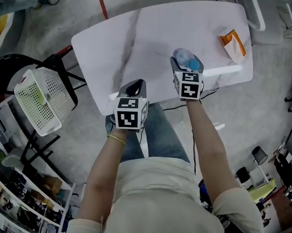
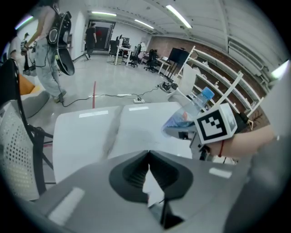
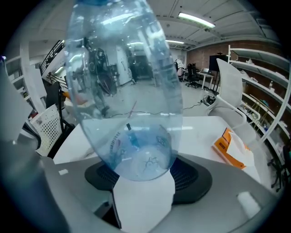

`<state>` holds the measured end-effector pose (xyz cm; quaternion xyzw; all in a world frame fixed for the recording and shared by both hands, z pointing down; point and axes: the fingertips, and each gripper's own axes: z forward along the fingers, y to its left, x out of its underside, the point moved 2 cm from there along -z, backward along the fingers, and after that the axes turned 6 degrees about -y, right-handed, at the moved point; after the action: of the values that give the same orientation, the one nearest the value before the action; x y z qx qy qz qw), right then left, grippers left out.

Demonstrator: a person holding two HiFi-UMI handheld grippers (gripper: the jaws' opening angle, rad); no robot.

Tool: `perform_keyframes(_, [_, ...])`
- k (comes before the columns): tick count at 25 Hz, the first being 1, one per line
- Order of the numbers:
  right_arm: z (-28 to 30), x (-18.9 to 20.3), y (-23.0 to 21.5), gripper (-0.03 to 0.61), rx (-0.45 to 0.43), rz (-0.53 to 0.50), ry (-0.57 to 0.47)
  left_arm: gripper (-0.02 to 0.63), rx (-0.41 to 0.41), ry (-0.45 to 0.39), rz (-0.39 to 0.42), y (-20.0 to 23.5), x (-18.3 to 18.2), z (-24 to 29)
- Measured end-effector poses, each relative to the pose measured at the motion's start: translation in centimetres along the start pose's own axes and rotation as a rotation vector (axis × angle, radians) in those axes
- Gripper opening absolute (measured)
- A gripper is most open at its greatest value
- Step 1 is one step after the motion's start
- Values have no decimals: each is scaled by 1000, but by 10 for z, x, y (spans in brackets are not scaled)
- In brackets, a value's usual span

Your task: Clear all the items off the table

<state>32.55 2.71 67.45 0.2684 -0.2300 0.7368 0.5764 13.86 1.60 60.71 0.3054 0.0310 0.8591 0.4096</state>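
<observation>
We are in an open-plan office or lab workspace. Desks with swivel chairs (image 2: 133,55) and monitors (image 2: 178,54) fill the back under strip lights (image 2: 178,16). White shelving (image 3: 259,51) lines a brick wall (image 2: 213,53), and a cable (image 2: 109,95) trails across the grey floor (image 2: 104,79).

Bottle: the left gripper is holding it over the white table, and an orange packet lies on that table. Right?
Not quite: the right gripper holds the bottle, not the left. The right gripper view shows it between those jaws; the left gripper is shut, empty. The orange packet does lie on the white table.
</observation>
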Motion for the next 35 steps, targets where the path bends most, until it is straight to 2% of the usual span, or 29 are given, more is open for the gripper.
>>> perform_keyframes(11, [-55, -31, 43, 325, -31, -51, -50, 9, -26, -68, -13, 18, -9, -55])
perform_keyframes(23, [-108, -64, 99, 325, -74, -112, -100, 9, -35, -128, -54, 48, -2, -111])
perform_keyframes(35, [-134, -92, 189, 325, -132, -164, -134, 9, -69, -187, -103, 113, 5, -173])
